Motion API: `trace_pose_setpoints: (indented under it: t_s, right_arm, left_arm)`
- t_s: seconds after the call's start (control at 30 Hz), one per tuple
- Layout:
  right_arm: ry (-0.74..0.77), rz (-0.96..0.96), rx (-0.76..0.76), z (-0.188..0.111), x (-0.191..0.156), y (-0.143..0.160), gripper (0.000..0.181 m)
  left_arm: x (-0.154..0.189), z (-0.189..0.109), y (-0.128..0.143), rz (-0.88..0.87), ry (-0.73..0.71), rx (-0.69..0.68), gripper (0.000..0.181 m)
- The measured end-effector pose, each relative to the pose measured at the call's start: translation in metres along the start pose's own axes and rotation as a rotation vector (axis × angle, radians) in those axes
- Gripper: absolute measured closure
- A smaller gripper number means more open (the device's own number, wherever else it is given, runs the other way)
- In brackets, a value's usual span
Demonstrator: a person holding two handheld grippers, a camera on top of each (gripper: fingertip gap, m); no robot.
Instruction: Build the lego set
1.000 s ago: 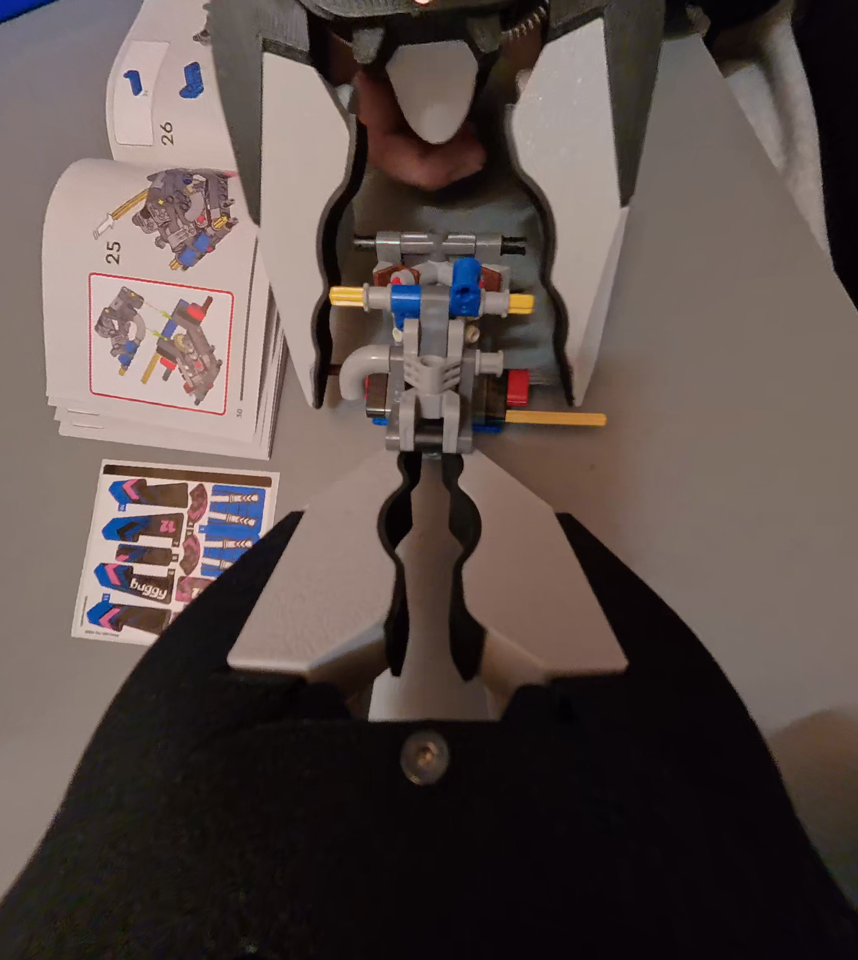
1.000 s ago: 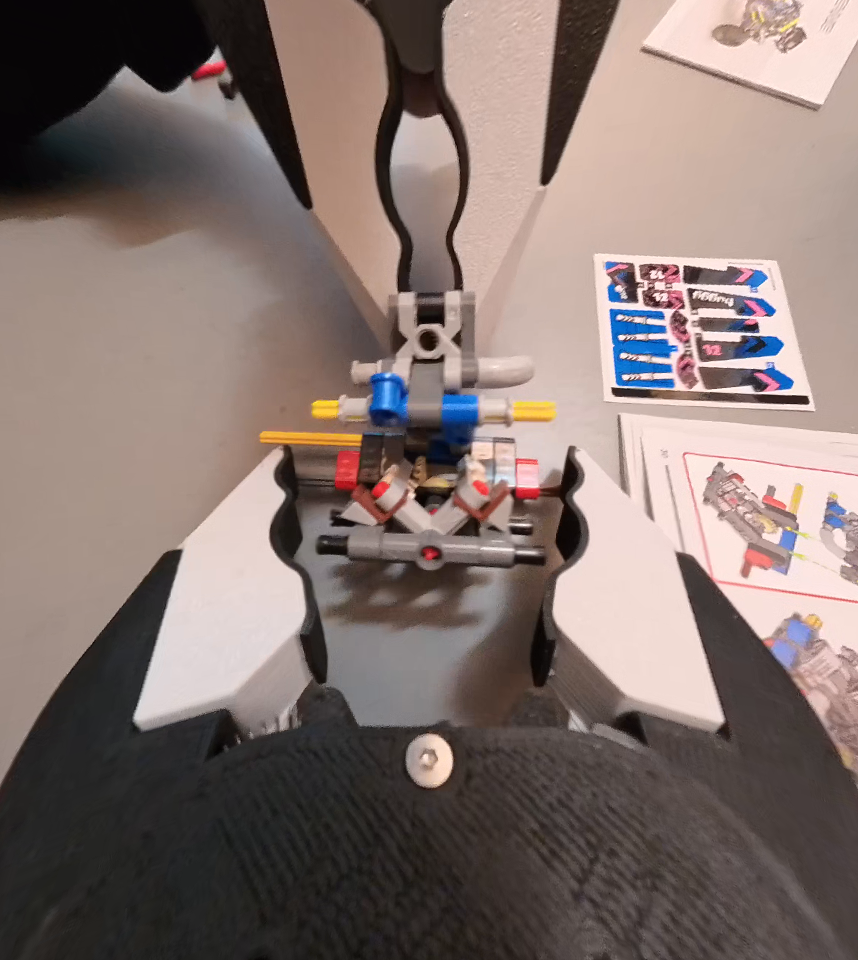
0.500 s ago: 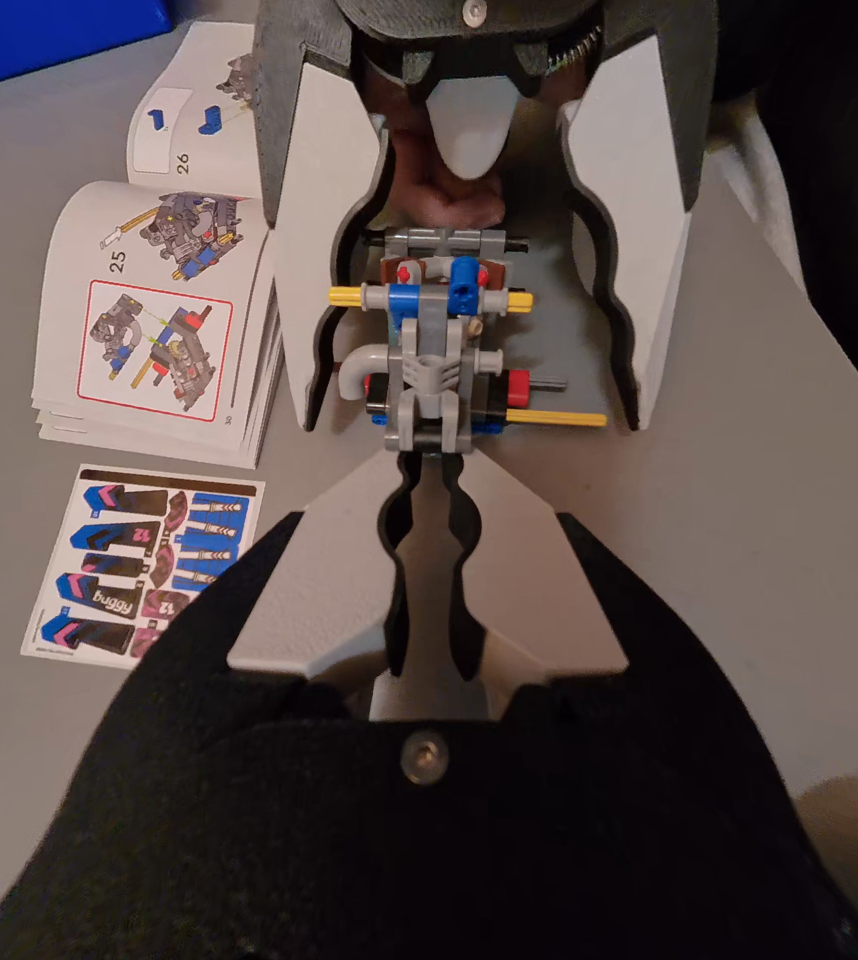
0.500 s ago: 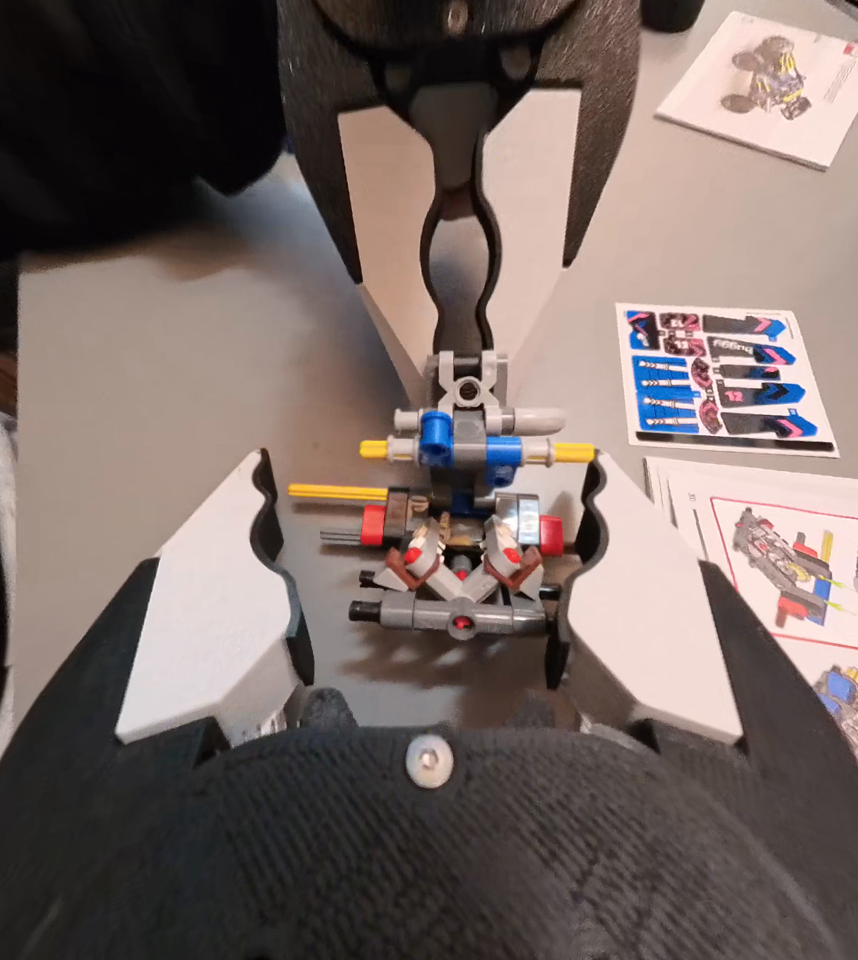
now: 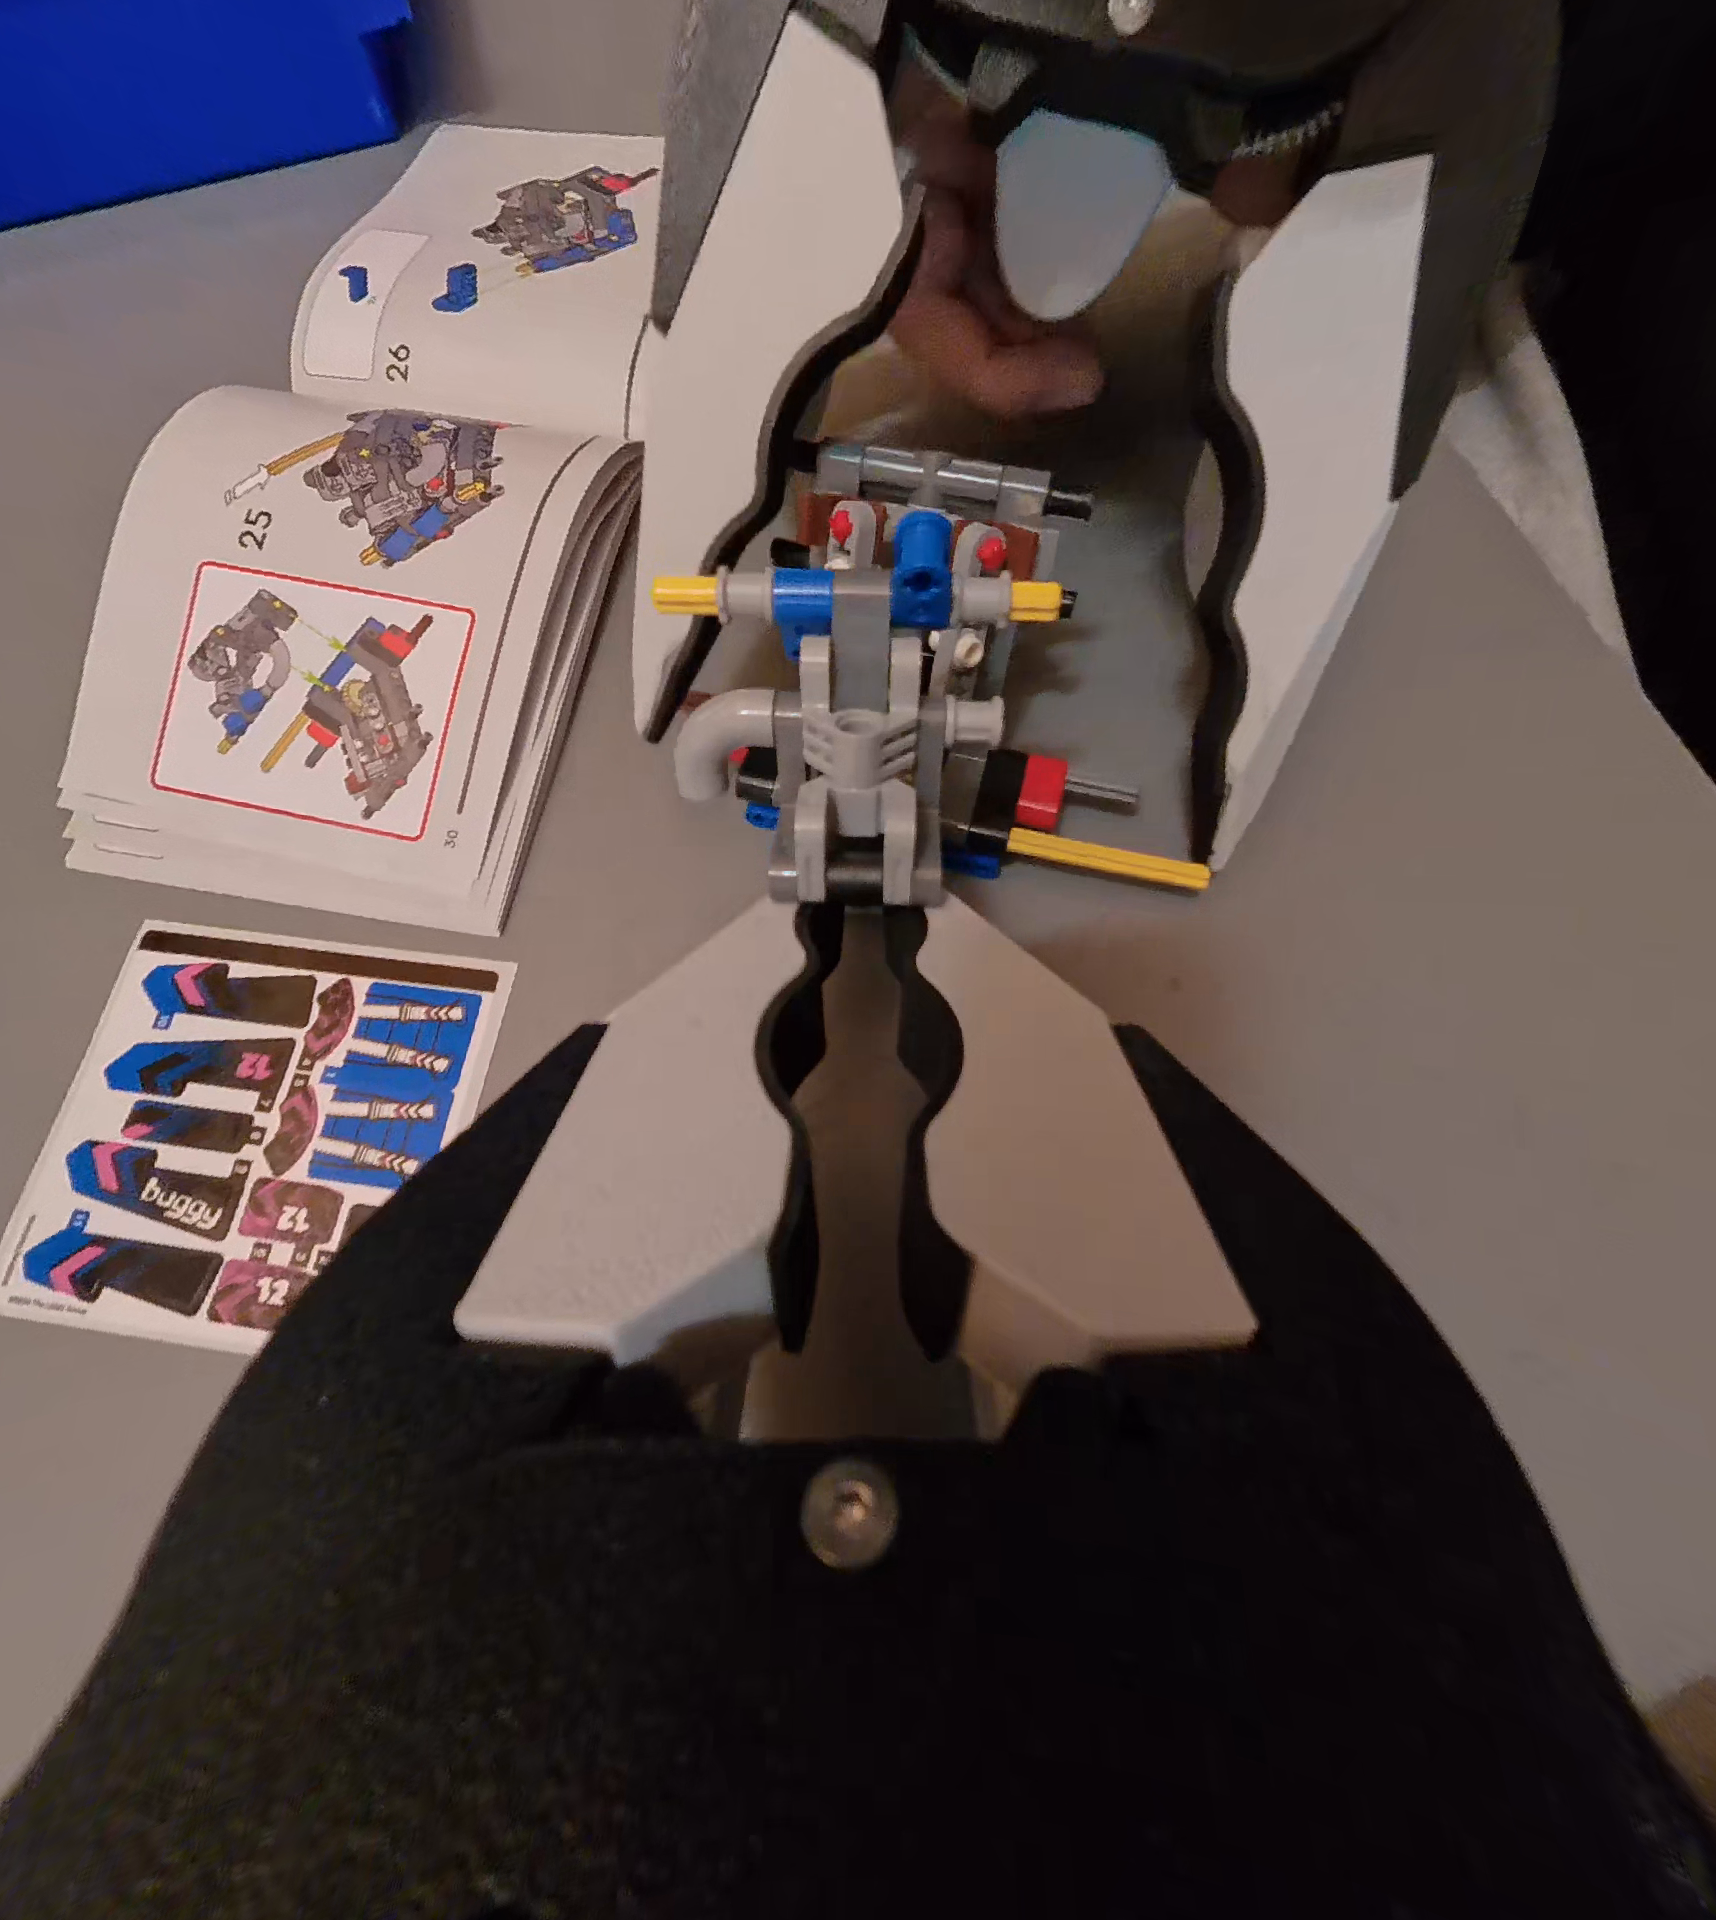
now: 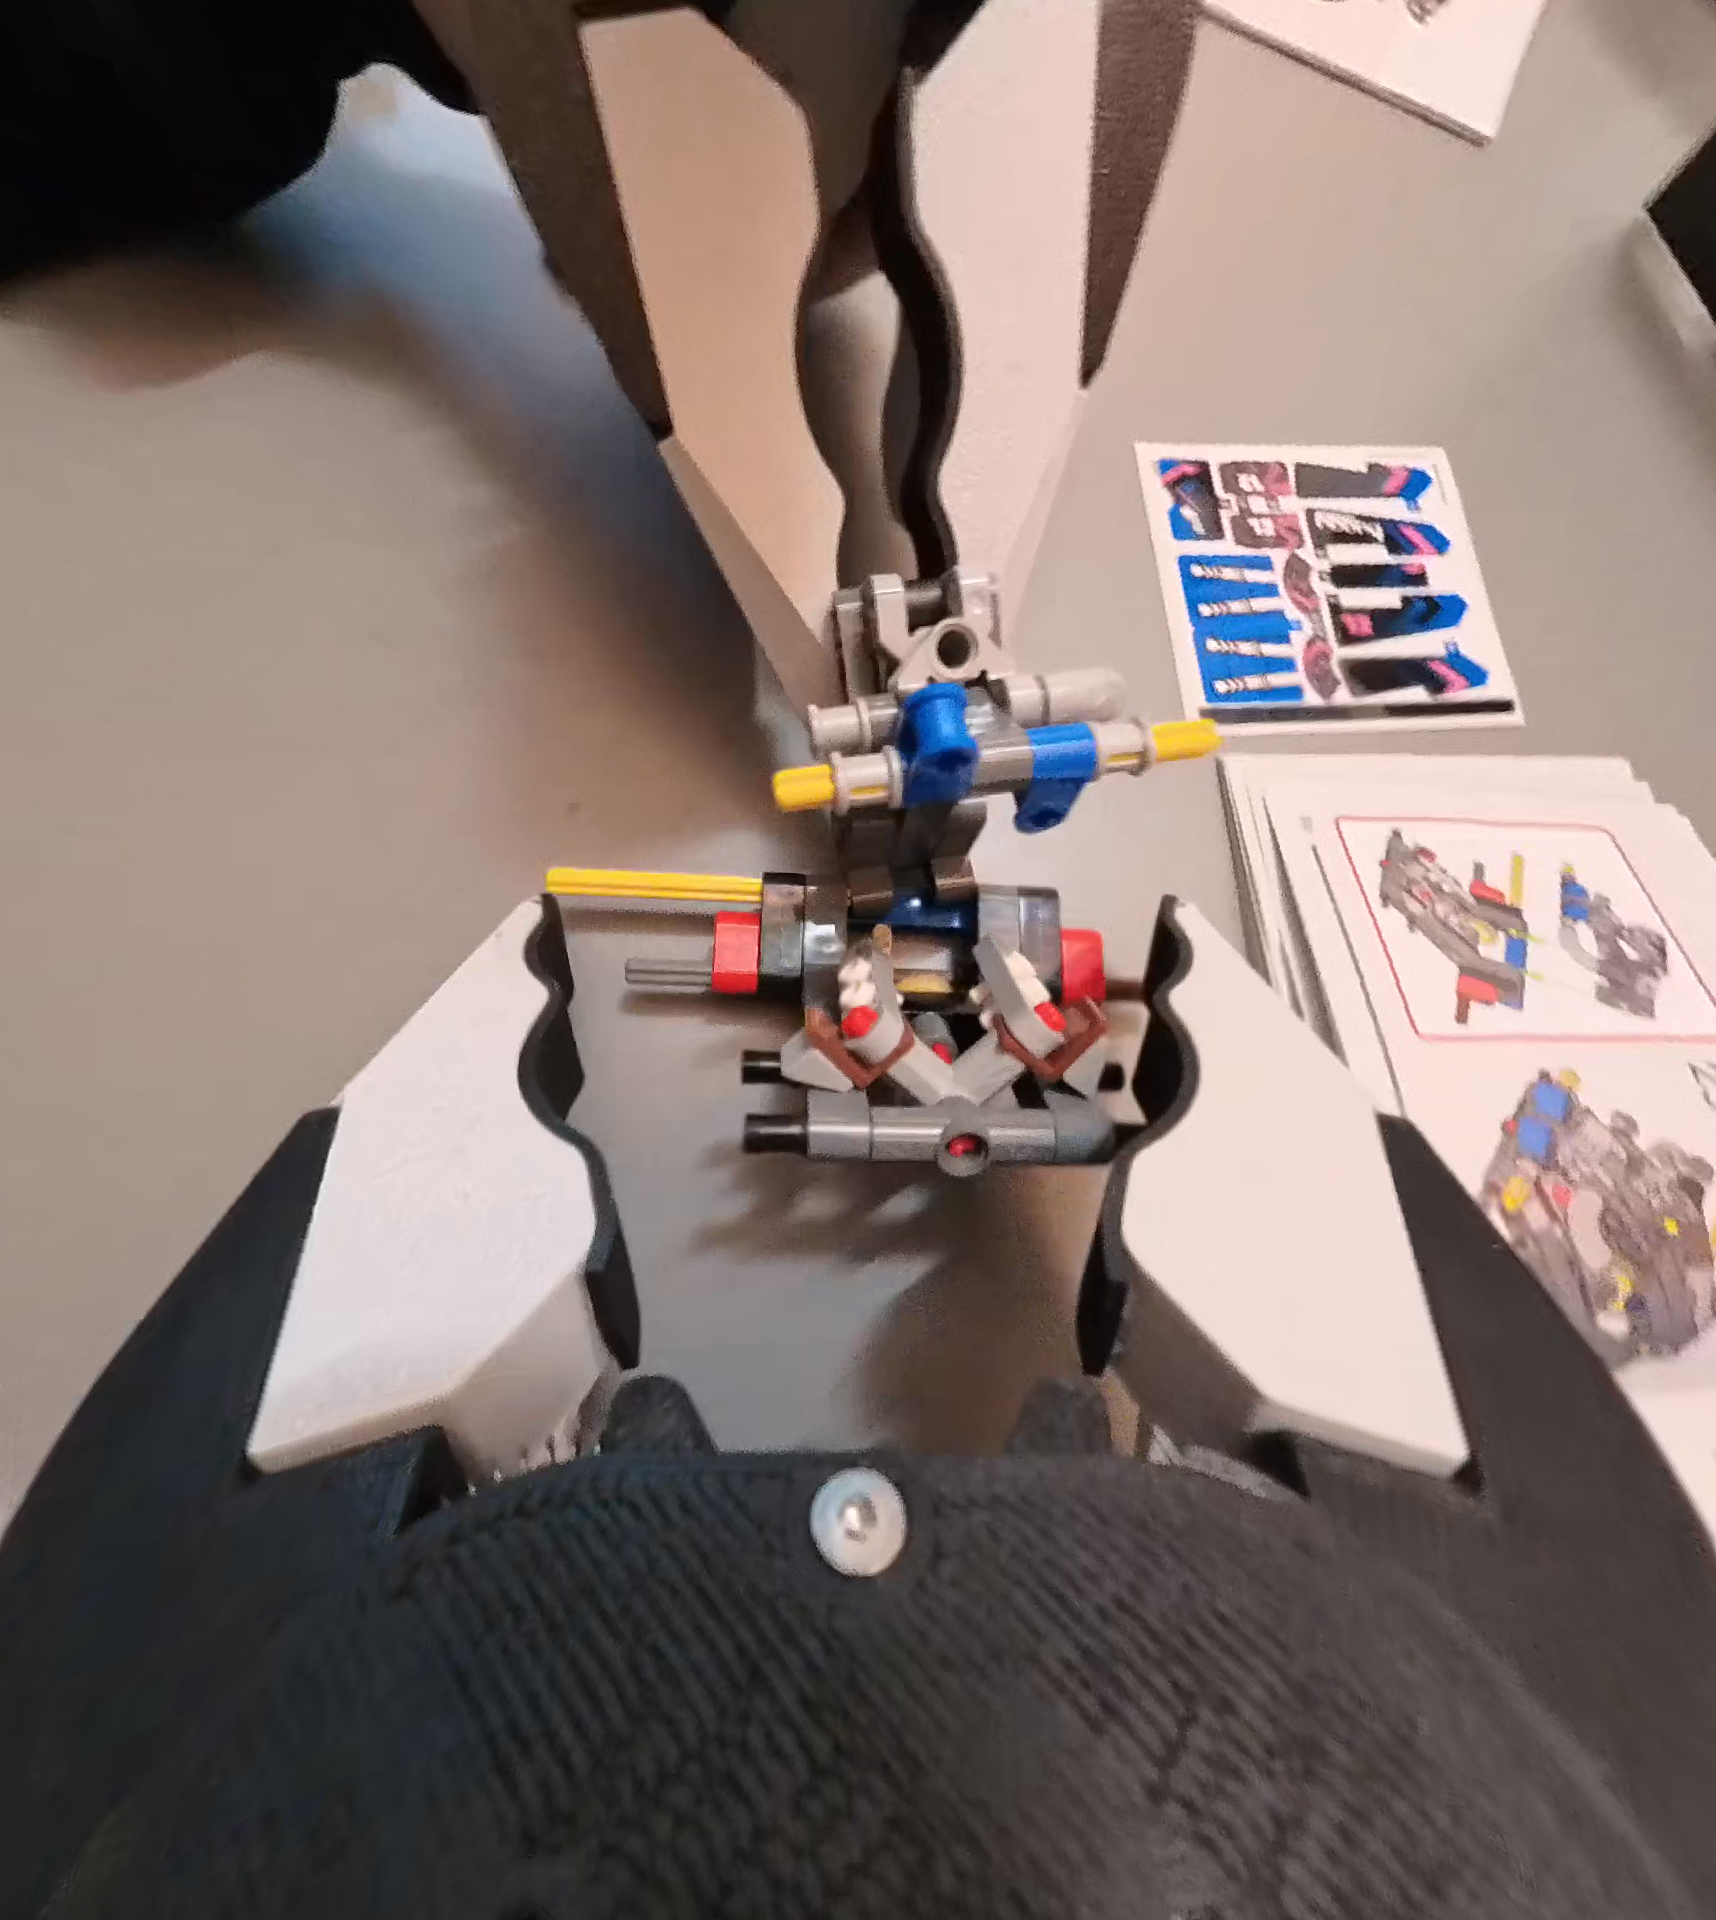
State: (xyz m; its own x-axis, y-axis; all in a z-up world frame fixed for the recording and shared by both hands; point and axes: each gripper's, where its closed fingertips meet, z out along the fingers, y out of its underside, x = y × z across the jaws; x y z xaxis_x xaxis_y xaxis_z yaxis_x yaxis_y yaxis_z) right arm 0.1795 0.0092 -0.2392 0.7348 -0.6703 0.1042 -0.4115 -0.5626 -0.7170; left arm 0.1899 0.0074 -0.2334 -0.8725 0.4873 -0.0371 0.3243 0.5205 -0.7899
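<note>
- Left gripper [image 5: 859, 914] pressed together, pinching the grey end bracket [image 5: 854, 868] of the lego assembly [image 5: 875, 675]; the build sticks out forward from the tips, looks held just above the grey table [image 5: 1456, 1143], though can't be sure it isn't resting on it.
- Right gripper [image 6: 854, 997] spread wide, fingers either side of the assembly's far end. One finger [image 6: 1160, 1029] sits v. close to the red block on that side, poss. touching; the other is clear, w/ gap.
- Nothing held in the right tongs as far as I can see.
- Assembly: grey frame, blue connectors, yellow cross axle [image 5: 859, 601], longer yellow axle [image 5: 1108, 860] poking out low on one side, red blocks, dark pin bar at the far end.
- Instruction booklet [image 5: 314, 623] open beside the work, sticker sheet [image 5: 241, 1132] flat nr it, blue bin [image 5: 137, 94] at the table's back edge.
- Step, my guess: a regrip or press on the sub-assembly – right tongs lining up to clamp the engine end while left steadies.
- Next move needs: centre right fingers on solid blocks, not on the loose axles, then close gently; left must keep its hold so the build doesn't twist.
</note>
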Motion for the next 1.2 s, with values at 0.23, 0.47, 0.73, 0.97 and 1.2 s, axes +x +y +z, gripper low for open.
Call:
trace_pose_setpoints:
  t_s: [0.23, 0.47, 0.73, 0.97, 1.2]
  right_arm:
    - [0.054, 0.036, -0.025, -0.002, -0.003, 0.006, 0.076]
    - [-0.057, -0.019, 0.035, -0.009, -0.001, 0.008, 0.104]
    - [-0.014, 0.004, -0.040, -0.018, 0.001, 0.019, 0.079]
    - [0.078, 0.021, 0.057, -0.022, -0.014, 0.007, 0.060]
    - [0.173, 0.045, 0.061, -0.011, -0.005, 0.009, 0.054]
  left_arm:
    - [0.005, 0.002, -0.003, 0.041, 0.011, -0.012, 0.177]
    - [0.010, 0.007, -0.007, 0.092, 0.070, -0.051, 0.177]
    - [0.012, 0.014, -0.013, 0.131, 0.153, -0.075, 0.177]
    - [0.013, 0.016, -0.013, 0.098, 0.174, -0.060, 0.177]
    - [0.014, 0.016, -0.013, 0.092, 0.166, -0.053, 0.177]
